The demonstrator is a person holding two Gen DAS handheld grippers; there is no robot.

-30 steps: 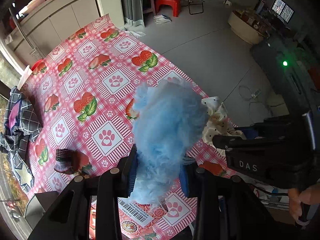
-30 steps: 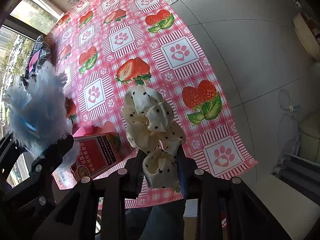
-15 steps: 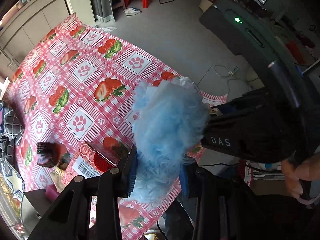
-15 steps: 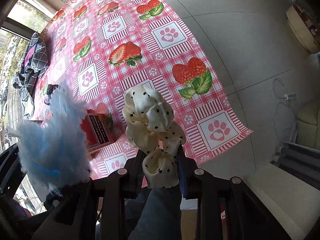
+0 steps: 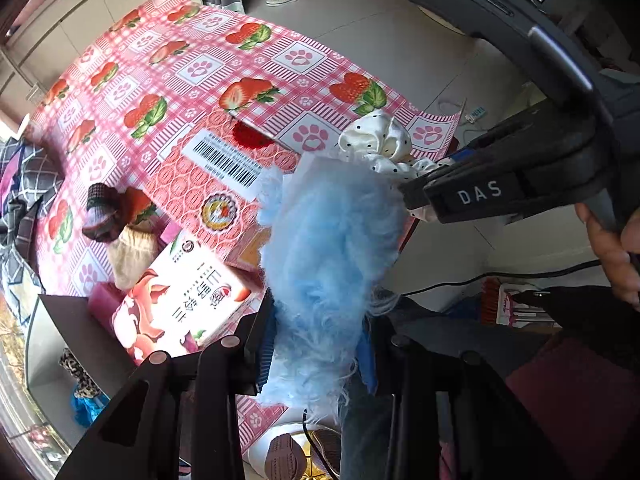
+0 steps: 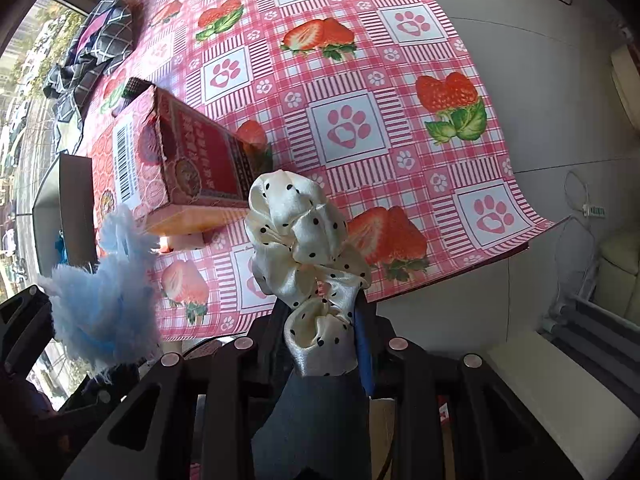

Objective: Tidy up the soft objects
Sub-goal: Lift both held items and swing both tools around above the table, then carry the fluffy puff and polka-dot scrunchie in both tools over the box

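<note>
A fluffy blue scrunchie is being pinched between the 2 fingers of the left gripper, its pile bulging out above the narrow gap; it is being held in the air over the near edge of the table, which is being covered by a pink checked cloth printed with strawberries and paw marks; a cream satin scrunchie with black dots is being gripped by the right gripper, whose fingers are being kept almost fully closed on the thin fabric; that scrunchie is likewise being held clear of the cloth, just past the table's near edge and close beside the blue one; a red box with a barcode is being seen lying on the cloth near that edge; a pink-and-white carton is lying beside it in the left wrist view; a dark knitted piece is resting on the cloth to the left of the box; a plaid cloth is lying bunched at the far side.
</note>
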